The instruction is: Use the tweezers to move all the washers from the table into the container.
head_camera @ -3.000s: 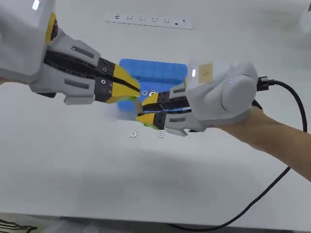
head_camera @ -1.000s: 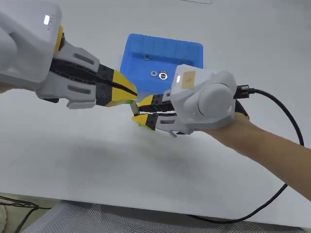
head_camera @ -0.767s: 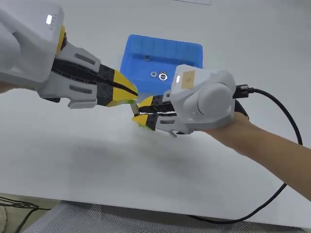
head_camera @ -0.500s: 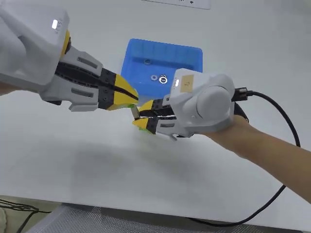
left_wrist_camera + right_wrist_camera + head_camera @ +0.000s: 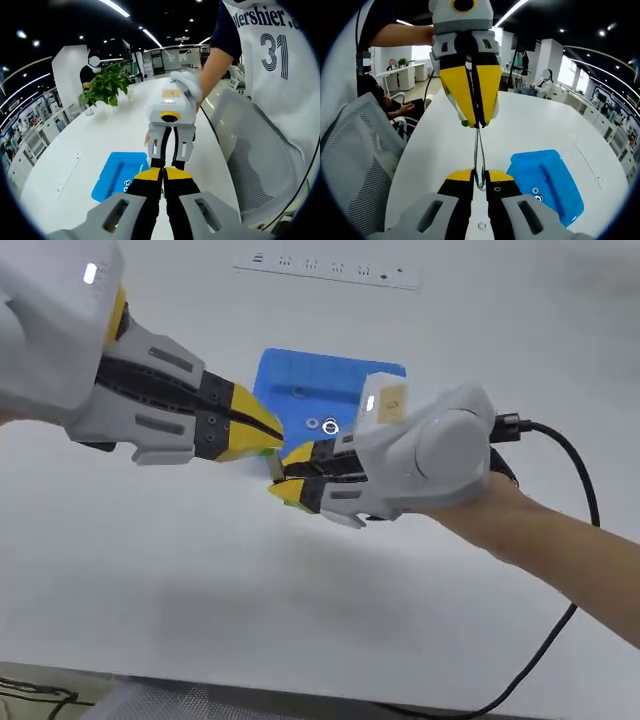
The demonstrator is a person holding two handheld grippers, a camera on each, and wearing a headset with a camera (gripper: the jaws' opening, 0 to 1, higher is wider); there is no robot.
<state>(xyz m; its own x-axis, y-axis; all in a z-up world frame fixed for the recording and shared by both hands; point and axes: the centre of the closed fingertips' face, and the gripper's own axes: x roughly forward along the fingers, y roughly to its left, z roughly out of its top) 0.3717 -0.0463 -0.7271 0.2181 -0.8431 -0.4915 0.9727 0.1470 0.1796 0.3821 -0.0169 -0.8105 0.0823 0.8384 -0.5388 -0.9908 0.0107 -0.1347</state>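
My left gripper [image 5: 274, 436] and right gripper [image 5: 281, 481] meet tip to tip just in front of the blue container [image 5: 345, 379]. Thin metal tweezers [image 5: 478, 150] run between them. In the right gripper view my right gripper [image 5: 480, 181] is shut on their rounded end, and the left gripper [image 5: 477, 123] is shut on the other end. My left gripper [image 5: 163, 174] faces the right one in its own view. Three washers [image 5: 329, 426] lie inside the container [image 5: 547, 185]. One washer [image 5: 481, 225] rests on the white table under my right gripper.
A white power strip [image 5: 325, 268] lies at the back of the table [image 5: 180, 570]. A black cable [image 5: 560, 450] trails from the right gripper over the table's right side. A mesh chair [image 5: 355, 170] stands off the table edge.
Both grippers have stayed tip to tip beside the container. The head view has shifted, and the two washers seen on the table 3 s ago are now covered by the grippers.
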